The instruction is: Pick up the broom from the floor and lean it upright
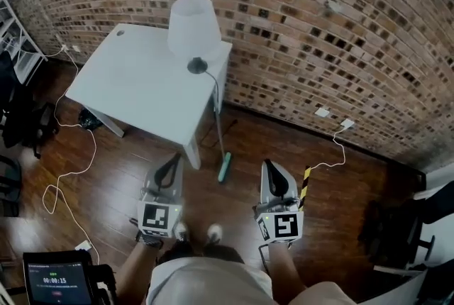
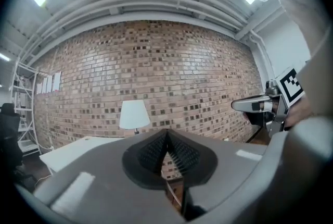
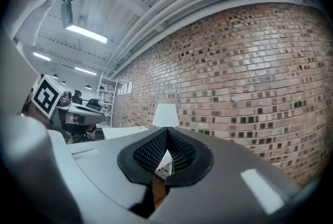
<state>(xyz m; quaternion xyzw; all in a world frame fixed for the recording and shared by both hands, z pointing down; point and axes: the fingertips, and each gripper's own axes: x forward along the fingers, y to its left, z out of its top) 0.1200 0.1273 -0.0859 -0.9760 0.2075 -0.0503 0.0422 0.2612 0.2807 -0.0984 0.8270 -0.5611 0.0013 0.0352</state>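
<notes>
In the head view the broom stands nearly upright, its thin handle resting against the front corner of the white table and its teal head on the wooden floor. Both grippers are held up in front of the person, apart from the broom. My left gripper is to the left of the broom head and my right gripper to its right. The left gripper has its ribbed pads closed together with nothing between them. The same goes for the right gripper.
A white lamp stands on the table against the brick wall. White cables trail over the floor at left and right. A yellow-black striped bar lies by the right gripper. Dark chairs stand at both sides.
</notes>
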